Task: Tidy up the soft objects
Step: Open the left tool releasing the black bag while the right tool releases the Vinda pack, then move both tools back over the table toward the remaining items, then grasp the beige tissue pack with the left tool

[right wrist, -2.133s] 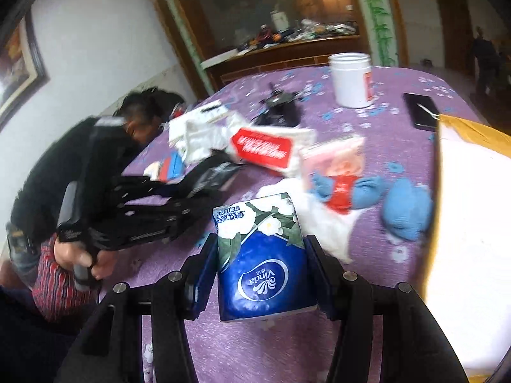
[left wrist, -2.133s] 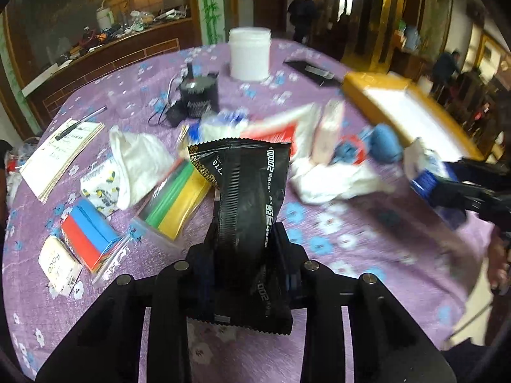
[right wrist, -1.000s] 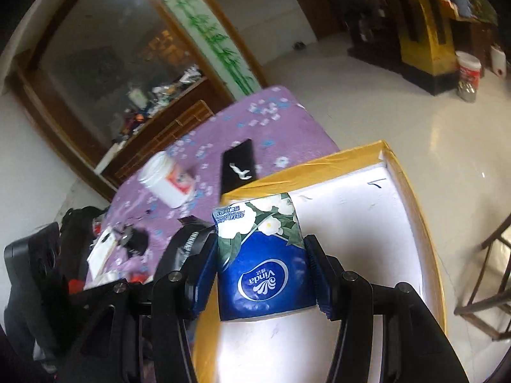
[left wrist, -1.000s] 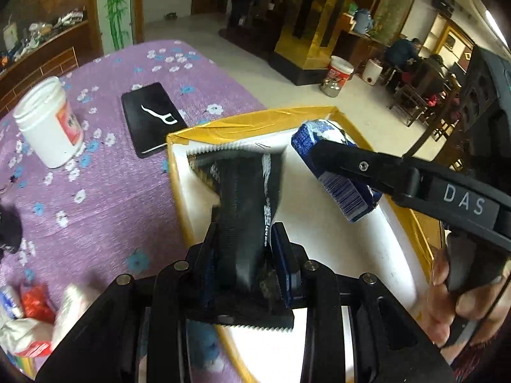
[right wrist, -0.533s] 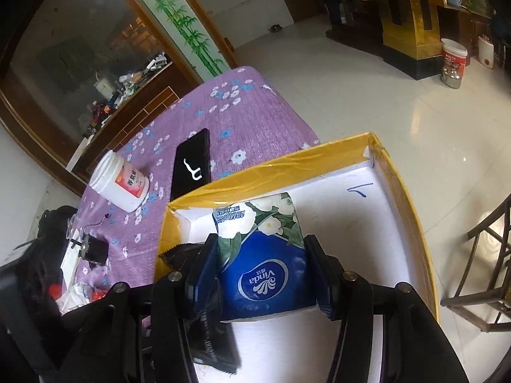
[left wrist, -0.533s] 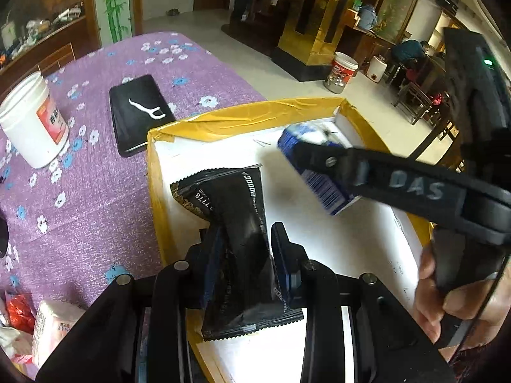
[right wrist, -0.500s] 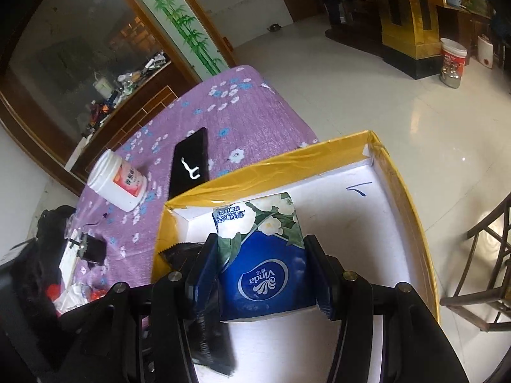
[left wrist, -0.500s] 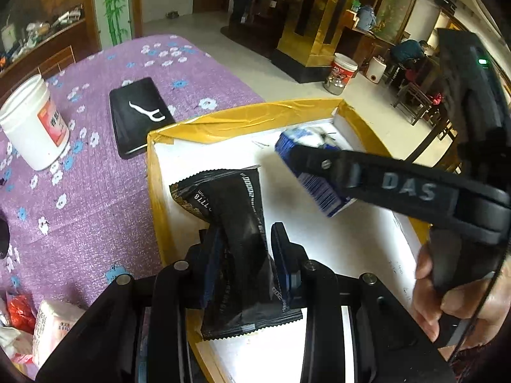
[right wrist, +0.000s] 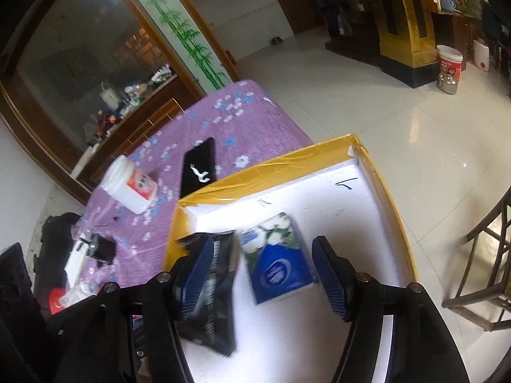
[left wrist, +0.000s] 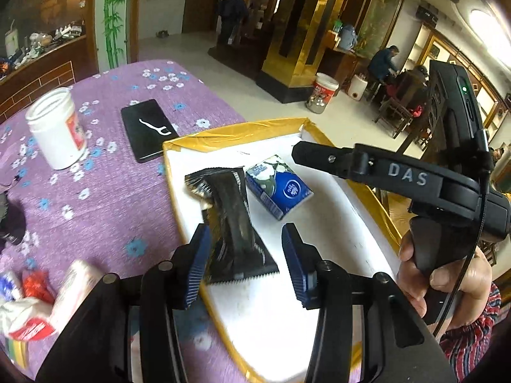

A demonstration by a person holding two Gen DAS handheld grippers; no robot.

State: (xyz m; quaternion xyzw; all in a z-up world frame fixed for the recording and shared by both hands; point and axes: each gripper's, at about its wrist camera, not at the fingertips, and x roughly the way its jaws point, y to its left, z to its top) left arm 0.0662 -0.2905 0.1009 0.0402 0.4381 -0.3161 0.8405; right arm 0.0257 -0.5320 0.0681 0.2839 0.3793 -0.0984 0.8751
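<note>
Both grippers have their jaws spread with nothing between the pads. Left gripper point(left wrist: 246, 263) hovers over the near end of the yellow-taped white box point(left wrist: 348, 210), blue ribbed pads point(left wrist: 196, 268) either side of the black snack packet point(left wrist: 234, 220) but not touching it as far as I can tell; the packet lies flat on the box floor along the left wall, serrated end toward the camera. Blue Vinda tissue pack point(left wrist: 278, 188) lies just beside the packet on its right, printed face up, slightly angled; whether the two touch is unclear. Right gripper point(right wrist: 260, 276) is above the same spot: in its own view the tissue pack point(right wrist: 278, 260) sits in the gap between its fingers and the black packet point(right wrist: 210, 293) shows partly behind the left finger, motion-blurred. In the left wrist view the right gripper's finger point(left wrist: 322, 156) reaches across the box's far right side, with the person's right hand point(left wrist: 447, 284) on the handle. Box point(right wrist: 377, 188) sits at the edge of the purple floral tablecloth point(left wrist: 105, 210). On the cloth, outside the box: white plastic jar with red label point(left wrist: 57, 127), upright; black flat case with a white floss-pick logo point(left wrist: 148, 129) between jar and box; blurred white and red soft packs point(left wrist: 48, 306) at the lower left.
</note>
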